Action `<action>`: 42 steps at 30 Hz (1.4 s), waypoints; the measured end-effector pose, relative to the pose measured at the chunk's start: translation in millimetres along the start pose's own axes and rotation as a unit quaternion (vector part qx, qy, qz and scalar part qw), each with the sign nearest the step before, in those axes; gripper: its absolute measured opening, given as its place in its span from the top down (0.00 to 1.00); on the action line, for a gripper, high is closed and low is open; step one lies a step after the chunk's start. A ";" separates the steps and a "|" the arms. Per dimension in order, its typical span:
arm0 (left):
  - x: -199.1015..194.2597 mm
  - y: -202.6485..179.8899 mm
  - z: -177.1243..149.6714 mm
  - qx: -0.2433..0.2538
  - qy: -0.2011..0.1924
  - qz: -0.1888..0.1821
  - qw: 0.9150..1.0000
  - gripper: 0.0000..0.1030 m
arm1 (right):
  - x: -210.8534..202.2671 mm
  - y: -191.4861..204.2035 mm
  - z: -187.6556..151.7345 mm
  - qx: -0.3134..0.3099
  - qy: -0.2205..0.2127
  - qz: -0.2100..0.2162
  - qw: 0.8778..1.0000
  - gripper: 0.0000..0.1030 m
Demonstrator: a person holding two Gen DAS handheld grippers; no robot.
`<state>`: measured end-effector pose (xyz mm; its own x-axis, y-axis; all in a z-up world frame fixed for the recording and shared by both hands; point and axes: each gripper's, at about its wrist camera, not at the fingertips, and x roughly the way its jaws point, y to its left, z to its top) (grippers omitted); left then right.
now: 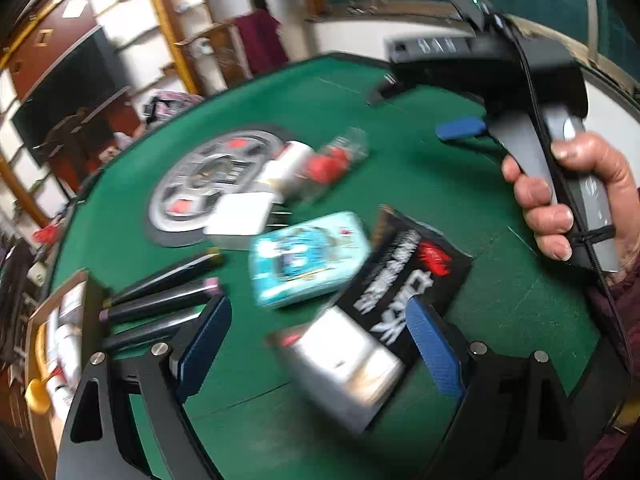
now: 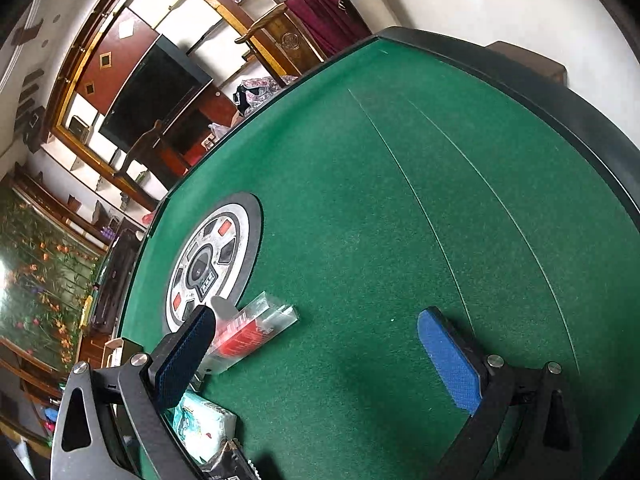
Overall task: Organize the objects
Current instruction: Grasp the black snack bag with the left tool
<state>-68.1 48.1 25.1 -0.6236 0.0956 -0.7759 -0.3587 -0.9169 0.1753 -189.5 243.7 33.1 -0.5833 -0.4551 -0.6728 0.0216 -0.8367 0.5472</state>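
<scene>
Left gripper, wide open and empty, hovers over a blurred silver box on the green tabletop — its long axis seemingly diagonal between the fingers — while the right gripper, also wide, frames only bare felt.

A dark television hangs among gold-framed white shelves (daylit), behind the green felt table.

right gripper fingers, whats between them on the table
Only bare green felt lies between the open right gripper fingers in the right wrist view; the clear red box sits just outside.
</scene>
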 end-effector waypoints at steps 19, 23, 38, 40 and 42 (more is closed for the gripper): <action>14.7 -28.9 7.8 -0.020 0.024 -0.026 0.999 0.36 | 11.7 1.6 -4.1 -0.004 0.008 -0.008 1.000 0.00; 21.2 -42.1 6.4 -0.014 0.024 -0.015 1.000 0.35 | 12.3 1.8 -4.7 -0.006 0.008 -0.009 1.000 0.00; -95.4 52.9 -31.5 -0.202 -0.056 -0.026 0.977 0.63 | 15.8 8.9 -7.9 -0.035 0.003 -0.028 0.999 0.00; -113.7 67.7 -45.3 -0.225 -0.064 -0.005 0.972 0.63 | 16.1 11.0 -10.4 -0.041 0.001 -0.035 0.999 0.00; -121.3 74.5 -55.4 -0.239 -0.063 0.002 0.969 0.62 | 16.3 14.1 -13.6 -0.050 0.000 -0.046 0.998 0.00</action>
<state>19.3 -53.3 98.7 -0.7146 0.1102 -0.6908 -0.0124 -0.9893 -0.1451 -187.7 220.3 23.0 -0.5867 -0.3744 -0.7181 0.0478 -0.9012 0.4308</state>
